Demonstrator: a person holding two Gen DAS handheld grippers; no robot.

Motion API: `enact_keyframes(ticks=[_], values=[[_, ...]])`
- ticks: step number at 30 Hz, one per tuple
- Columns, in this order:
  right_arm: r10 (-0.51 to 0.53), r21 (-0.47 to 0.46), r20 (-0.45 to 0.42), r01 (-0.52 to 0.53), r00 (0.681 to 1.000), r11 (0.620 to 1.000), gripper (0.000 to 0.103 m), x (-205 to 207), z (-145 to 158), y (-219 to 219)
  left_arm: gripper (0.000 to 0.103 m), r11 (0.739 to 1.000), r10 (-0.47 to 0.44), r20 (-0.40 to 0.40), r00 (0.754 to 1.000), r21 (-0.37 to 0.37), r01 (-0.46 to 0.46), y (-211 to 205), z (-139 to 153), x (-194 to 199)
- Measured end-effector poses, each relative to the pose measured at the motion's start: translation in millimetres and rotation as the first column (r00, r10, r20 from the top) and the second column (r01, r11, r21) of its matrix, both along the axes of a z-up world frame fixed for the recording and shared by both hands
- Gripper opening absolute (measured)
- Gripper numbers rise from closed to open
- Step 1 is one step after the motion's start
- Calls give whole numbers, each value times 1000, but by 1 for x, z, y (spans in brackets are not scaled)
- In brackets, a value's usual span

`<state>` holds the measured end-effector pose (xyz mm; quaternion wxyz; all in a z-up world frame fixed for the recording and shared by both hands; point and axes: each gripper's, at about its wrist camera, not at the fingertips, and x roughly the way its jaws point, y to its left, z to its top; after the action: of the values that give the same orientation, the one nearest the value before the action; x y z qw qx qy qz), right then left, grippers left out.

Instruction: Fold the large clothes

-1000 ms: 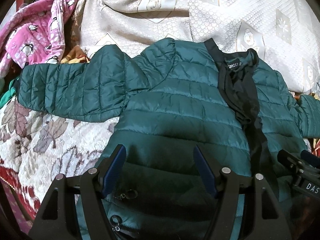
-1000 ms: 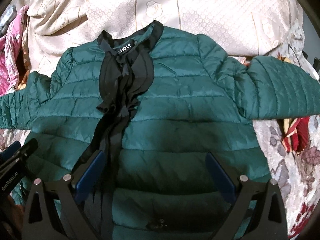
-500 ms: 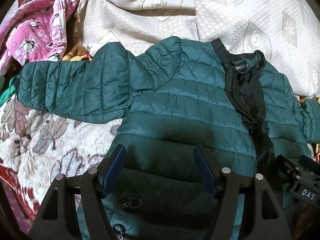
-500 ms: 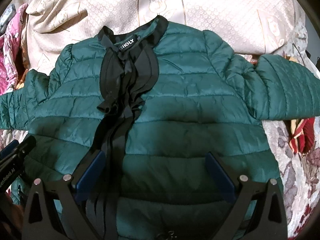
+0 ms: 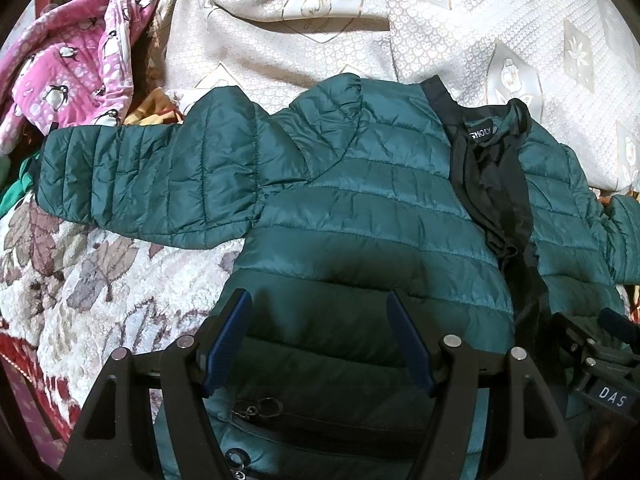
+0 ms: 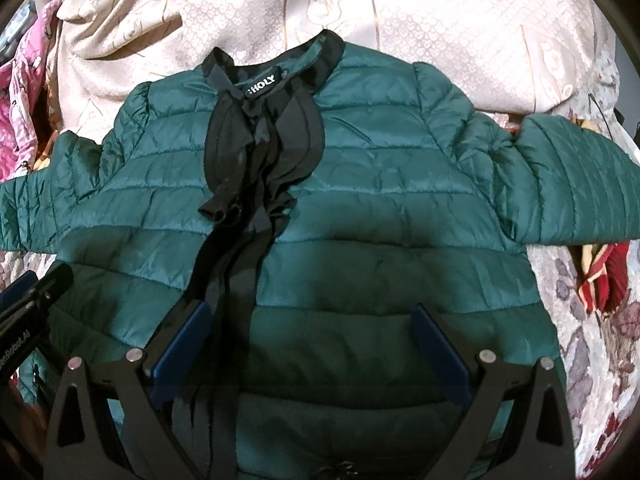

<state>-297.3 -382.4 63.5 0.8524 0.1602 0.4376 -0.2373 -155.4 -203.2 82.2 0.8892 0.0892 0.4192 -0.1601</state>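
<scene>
Your grippers have pulled back — the green jacket (image 6: pixel 360 200) now fills more of the frame's centre; left gripper (image 5: pixel 320 312) and right gripper (image 6: pixel 312 320) both spread apart, holding nothing.

- The jacket (image 6: pixel 380 208) is lying spread out, front up, on the bed cover (image 5: pixel 460 32), its collar (image 6: pixel 320 46) pointing away from both cameras.
- Its 2 sleeves are stretching out sideways: 1 sleeve (image 5: pixel 152 184) to the left, the other sleeve (image 6: pixel 576 184) to the right.
- The left sleeve's end is lying over the blanket (image 5: pixel 80 280), which is sitting nearer than the bed cover.
- The pyjamas (image 5: pixel 76 68) are lying behind the left sleeve, at the far left.
- The left gripper (image 5: pixel 320 340) is hovering above the jacket's lower left part, fingers apart.
- The right gripper (image 6: pixel 308 344) is hovering above the lower middle, fingers apart, to the right of the left gripper.
</scene>
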Motion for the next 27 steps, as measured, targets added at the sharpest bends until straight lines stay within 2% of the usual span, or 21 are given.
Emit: enact_keyframes(ticks=[9, 16, 20, 27], values=[[20, 2, -10, -20, 1000, 1000, 101, 4, 0, 5, 43, 999, 39, 16, 999, 13, -40, 19, 6, 11], [30, 28, -1, -29, 1000, 999, 101, -1, 1, 5, 43, 985, 167, 31, 986, 32, -168, 75, 15, 46], [38, 26, -8, -38, 999, 999, 101, -3, 0, 8, 43, 962, 270, 36, 962, 29, -272, 124, 21, 74], [61, 38, -4, -61, 998, 997, 102, -15, 0, 9, 43, 883, 470, 64, 880, -28, -469, 227, 33, 122]])
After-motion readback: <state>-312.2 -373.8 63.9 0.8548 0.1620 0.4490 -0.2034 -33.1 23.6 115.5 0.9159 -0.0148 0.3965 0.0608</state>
